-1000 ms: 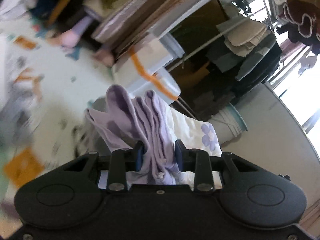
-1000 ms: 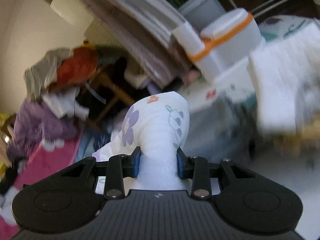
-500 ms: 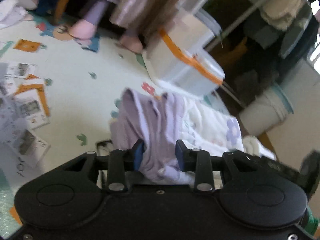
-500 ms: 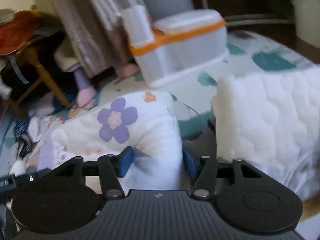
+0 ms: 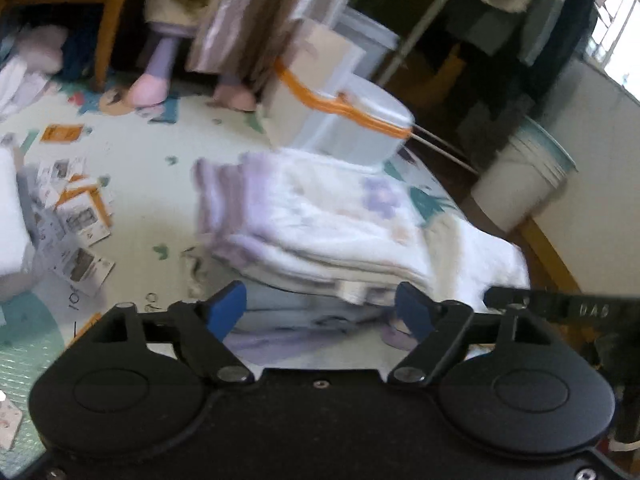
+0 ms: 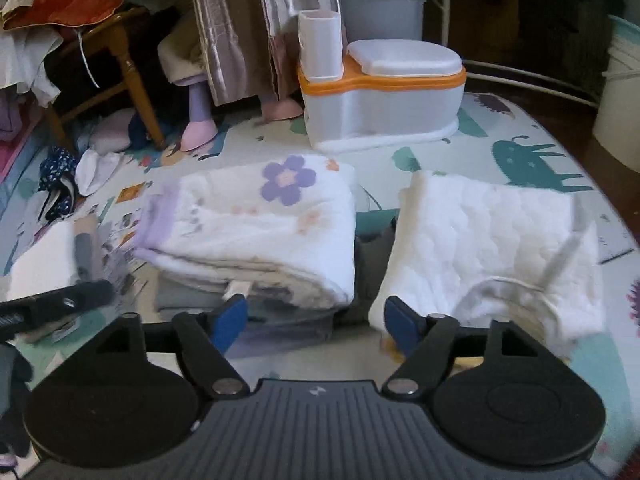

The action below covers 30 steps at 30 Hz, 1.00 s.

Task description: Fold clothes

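A folded white garment with purple flowers and a lilac edge (image 6: 260, 216) lies on top of a small stack of folded clothes on the play mat; it also shows in the left wrist view (image 5: 320, 216). My left gripper (image 5: 322, 312) is open and empty just in front of the stack. My right gripper (image 6: 316, 318) is open and empty, close before the same stack. A folded white quilted piece (image 6: 492, 248) lies to the right of the stack.
A white and orange toy potty (image 6: 380, 92) stands behind the clothes. Loose papers (image 5: 76, 216) lie on the mat at the left. A wooden chair (image 6: 120, 68) piled with clothes, curtains (image 6: 236, 20) and a white bucket (image 5: 524, 176) ring the mat.
Both grippers came down with the flowered garment, laid it folded on the stack and opened, letting go of it. They now sit slightly back from it.
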### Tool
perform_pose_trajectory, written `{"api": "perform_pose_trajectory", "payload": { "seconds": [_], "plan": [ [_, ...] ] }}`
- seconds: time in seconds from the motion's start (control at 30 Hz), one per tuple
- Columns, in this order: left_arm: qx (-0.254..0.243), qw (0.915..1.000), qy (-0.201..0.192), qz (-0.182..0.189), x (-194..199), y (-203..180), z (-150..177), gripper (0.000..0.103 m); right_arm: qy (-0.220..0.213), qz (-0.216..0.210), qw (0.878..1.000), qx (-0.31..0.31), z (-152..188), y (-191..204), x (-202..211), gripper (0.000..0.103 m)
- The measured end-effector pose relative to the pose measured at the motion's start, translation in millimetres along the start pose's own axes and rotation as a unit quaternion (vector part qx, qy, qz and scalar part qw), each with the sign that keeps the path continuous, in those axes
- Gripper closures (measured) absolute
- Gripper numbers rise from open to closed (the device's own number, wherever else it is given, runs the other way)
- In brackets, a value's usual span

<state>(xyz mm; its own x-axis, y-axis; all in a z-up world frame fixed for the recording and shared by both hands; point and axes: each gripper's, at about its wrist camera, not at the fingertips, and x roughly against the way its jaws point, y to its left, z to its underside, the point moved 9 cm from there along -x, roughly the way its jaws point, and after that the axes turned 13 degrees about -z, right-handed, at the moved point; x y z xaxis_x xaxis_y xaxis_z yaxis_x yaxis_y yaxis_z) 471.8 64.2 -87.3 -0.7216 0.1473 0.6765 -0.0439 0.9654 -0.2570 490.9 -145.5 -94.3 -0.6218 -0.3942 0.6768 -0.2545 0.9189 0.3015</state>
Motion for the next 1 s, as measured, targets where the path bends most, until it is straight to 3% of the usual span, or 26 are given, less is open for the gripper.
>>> {"api": "perform_pose_trajectory", "payload": {
  "seconds": [0.03, 0.13, 0.4, 0.6, 0.83, 1.0],
  "plan": [
    [-0.014, 0.9999, 0.002, -0.006, 10.0, -9.6, -1.4, 0.006, 0.0, 0.003, 1.0, 0.001, -1.7, 7.8, 13.5, 0.02],
    [-0.048, 0.9976, -0.018, -0.046, 49.6, -31.1, -17.2, 0.001, -0.002, 0.011, 1.0, 0.008, -6.3, 30.9, 54.4, 0.013],
    [-0.099, 0.985, -0.008, -0.141, 151.5, -65.2, -28.4, 0.001, -0.022, 0.001, 1.0, 0.01, -1.9, 75.9, 158.1, 0.002],
    [-0.103, 0.9766, -0.018, -0.188, 201.7, -82.1, -33.1, 0.0, -0.041, -0.016, 0.999, -0.017, 4.3, 89.2, 214.5, 0.001],
    [-0.107, 0.971, -0.035, -0.211, 215.2, -80.7, -14.5, 0.0, -0.039, -0.021, 0.999, -0.021, 18.6, 92.8, 230.7, 0.001],
    [-0.12, 0.9668, -0.054, -0.219, 217.4, -72.1, -19.1, 0.0, -0.035, -0.018, 0.999, -0.025, 19.1, 91.1, 223.2, 0.001]
  ]
}}
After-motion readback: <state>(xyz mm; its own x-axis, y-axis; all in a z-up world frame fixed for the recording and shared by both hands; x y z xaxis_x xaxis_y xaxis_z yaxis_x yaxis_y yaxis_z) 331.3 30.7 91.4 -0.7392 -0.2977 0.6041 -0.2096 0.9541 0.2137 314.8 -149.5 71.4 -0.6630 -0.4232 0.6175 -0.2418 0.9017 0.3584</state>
